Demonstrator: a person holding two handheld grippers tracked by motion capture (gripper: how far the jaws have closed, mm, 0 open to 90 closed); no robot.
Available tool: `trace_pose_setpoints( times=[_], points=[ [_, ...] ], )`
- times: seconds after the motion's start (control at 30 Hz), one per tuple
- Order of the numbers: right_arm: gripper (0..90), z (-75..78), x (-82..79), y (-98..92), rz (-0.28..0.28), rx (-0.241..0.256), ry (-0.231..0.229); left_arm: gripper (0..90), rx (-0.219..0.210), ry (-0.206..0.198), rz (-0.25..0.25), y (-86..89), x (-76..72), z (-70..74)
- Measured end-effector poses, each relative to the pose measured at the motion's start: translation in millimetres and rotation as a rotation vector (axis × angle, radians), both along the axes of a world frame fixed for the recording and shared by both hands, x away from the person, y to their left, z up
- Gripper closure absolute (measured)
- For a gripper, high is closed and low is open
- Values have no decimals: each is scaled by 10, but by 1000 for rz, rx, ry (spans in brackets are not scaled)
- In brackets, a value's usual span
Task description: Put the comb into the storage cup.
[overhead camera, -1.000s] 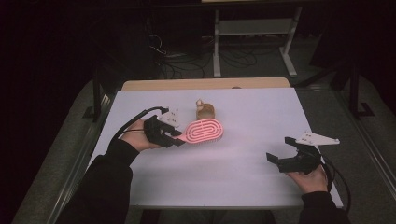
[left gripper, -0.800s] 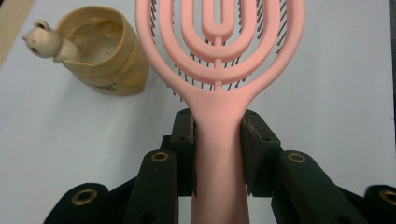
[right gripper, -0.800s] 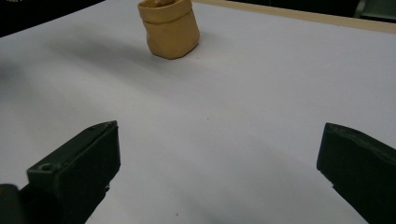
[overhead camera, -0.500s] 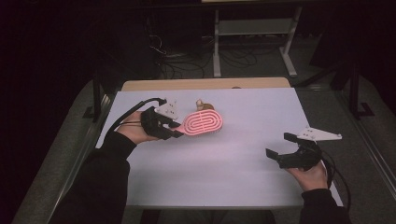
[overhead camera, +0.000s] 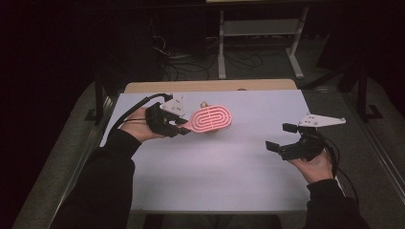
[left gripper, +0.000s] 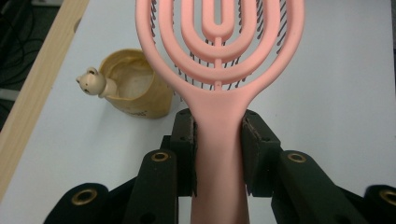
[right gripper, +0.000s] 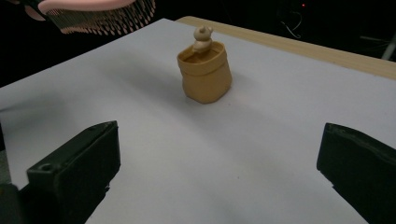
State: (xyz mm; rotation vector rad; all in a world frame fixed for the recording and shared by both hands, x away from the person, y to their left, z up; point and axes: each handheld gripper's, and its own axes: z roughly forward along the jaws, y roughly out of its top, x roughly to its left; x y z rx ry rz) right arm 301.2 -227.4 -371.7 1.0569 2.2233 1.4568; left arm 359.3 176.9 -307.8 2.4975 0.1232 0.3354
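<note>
1. Clamping the handle of a pink brush (left gripper: 219, 60), the left gripper (overhead camera: 179, 128) has its jaws closed tight on both sides, holding the brush lifted over the desk (overhead camera: 229, 171) at about 10 o'clock.
2. Just behind the brush stands a tan cup (right gripper: 204, 77) with a small bear figure on its rim; no readable writing shows.
3. Toward 4 o'clock, the right gripper (overhead camera: 279, 138) hovers with its jaws spread wide, gripping nothing.

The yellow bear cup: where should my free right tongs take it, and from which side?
Grip the yellow bear cup across its side walls, just below the rim, coming in level from the right tongs' own side. It stands upright with open table around it, the bear figure sits at the far rim, and the pink brush hangs above it.
</note>
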Motion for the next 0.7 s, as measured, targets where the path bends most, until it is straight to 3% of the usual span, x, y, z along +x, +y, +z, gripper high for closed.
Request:
trace_pose_setpoints(
  times=[0.2, 0.7],
  points=[
    [0, 149, 85, 103, 29, 28, 9, 692, -9, -17, -2, -12, -17, 65],
    [0, 417, 389, 423, 122, 114, 97, 692, -35, -55, -18, -124, -18, 117]
  ],
)
